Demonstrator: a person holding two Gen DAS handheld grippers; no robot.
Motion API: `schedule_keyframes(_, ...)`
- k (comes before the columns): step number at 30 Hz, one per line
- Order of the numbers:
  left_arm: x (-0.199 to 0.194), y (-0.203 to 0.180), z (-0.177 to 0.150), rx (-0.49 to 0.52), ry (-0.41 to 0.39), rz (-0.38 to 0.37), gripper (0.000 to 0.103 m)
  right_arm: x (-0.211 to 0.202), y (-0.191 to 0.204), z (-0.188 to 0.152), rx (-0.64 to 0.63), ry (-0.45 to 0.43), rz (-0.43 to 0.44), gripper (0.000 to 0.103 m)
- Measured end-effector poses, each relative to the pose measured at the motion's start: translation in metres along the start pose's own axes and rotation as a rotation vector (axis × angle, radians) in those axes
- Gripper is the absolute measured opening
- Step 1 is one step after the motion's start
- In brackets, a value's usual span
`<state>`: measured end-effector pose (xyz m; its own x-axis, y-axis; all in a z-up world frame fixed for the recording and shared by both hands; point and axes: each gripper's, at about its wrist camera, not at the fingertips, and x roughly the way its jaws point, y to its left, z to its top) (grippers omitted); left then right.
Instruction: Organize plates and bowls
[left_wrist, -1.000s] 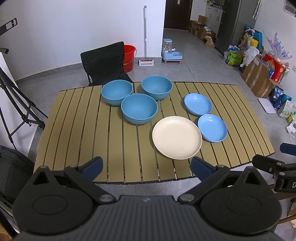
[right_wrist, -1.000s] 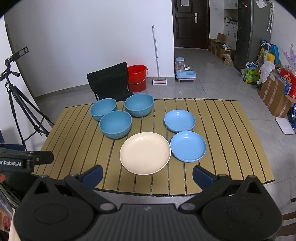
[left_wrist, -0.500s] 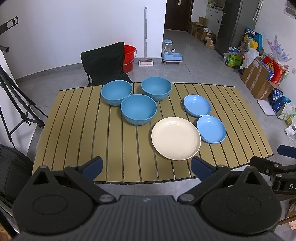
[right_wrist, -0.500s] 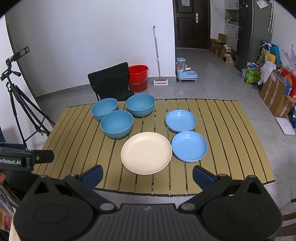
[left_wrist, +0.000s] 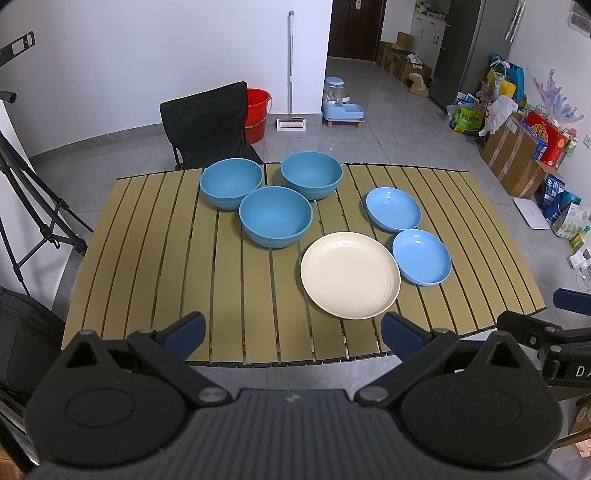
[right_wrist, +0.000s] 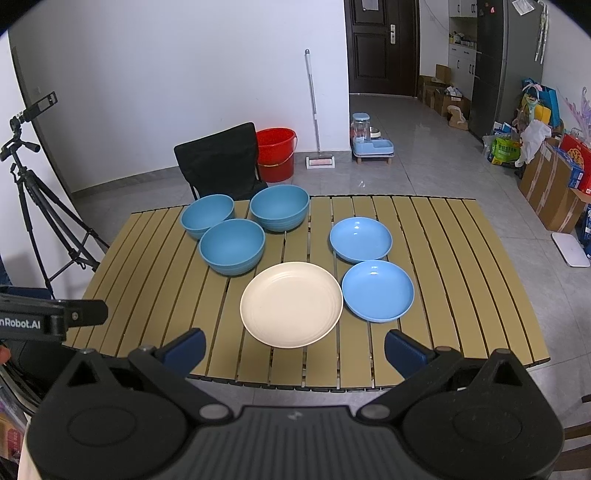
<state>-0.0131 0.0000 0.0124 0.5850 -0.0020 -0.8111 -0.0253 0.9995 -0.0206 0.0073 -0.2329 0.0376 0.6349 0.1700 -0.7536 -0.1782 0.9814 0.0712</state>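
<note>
Blue-padded fingers of the left gripper (left_wrist: 291, 334) and right gripper (right_wrist: 293, 349) spread wide, empty, short of the slatted table (right_wrist: 461, 266).

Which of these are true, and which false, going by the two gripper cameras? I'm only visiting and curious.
1. Three deep blue bowls sit on the slatted table. True: the back left bowl, the back right bowl and the front bowl.
2. The cream plate is stacked on a blue plate. False: it lies straight on the slats, beside the near blue plate.
3. Both grippers are open and hold nothing. True: the left gripper and the right gripper each show spread fingers.
4. The far blue plate holds food. False: it looks empty.
5. A red bucket stands on the floor beyond the table. True.
</note>
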Motion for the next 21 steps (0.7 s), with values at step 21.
schedule_keyframes(21,0.012,0.001,0.007,0.023,0.012,-0.013,0.103,0.023,0.003,0.007,0.023,0.038,-0.017,0.103)
